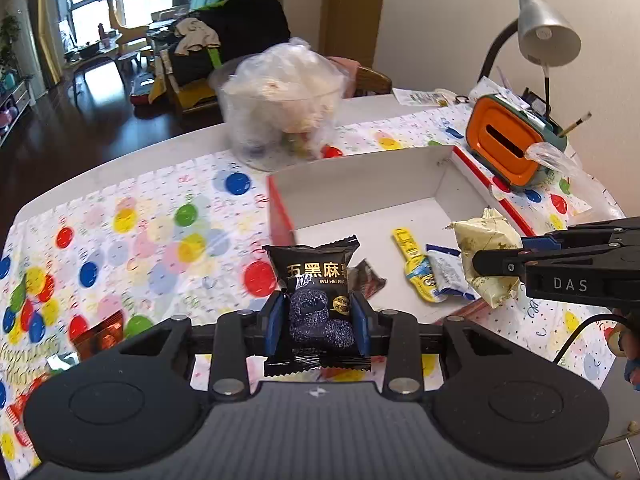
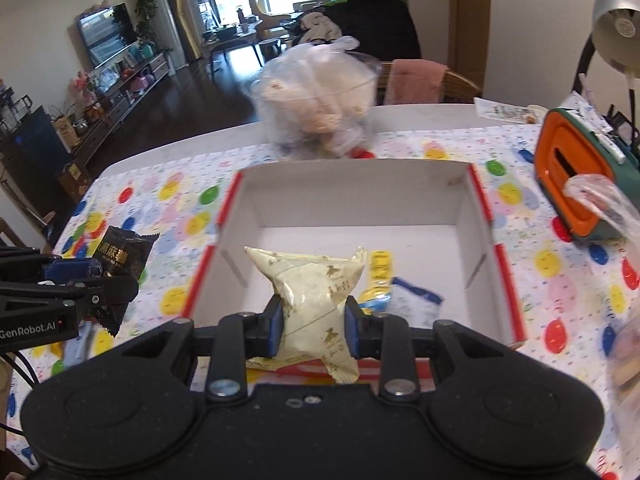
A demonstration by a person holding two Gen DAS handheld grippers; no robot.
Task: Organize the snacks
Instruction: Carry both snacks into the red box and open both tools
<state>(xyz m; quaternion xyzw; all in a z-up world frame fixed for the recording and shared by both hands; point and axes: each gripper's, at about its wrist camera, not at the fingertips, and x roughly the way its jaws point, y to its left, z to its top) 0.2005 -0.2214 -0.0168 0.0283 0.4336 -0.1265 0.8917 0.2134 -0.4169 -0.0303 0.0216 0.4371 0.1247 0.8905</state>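
Observation:
My left gripper (image 1: 318, 320) is shut on a black snack packet (image 1: 316, 280) and holds it above the tablecloth, just left of the white box with red edges (image 1: 360, 184). My right gripper (image 2: 314, 326) is shut on a cream snack packet (image 2: 316, 300) over the box's (image 2: 352, 188) near edge. In the box lie a yellow packet (image 1: 412, 256), a white-and-blue packet (image 1: 448, 276) and a dark red wrapper (image 1: 366, 280). The right gripper with the cream packet (image 1: 484, 256) shows at the right of the left wrist view. The left gripper with the black packet (image 2: 120, 256) shows at the left of the right wrist view.
A clear bowl with a plastic bag of snacks (image 1: 280, 96) stands behind the box. An orange tissue holder (image 1: 504, 144) and a desk lamp (image 1: 548, 28) stand at the right. More wrapped snacks (image 1: 100, 336) lie on the dotted tablecloth at the left.

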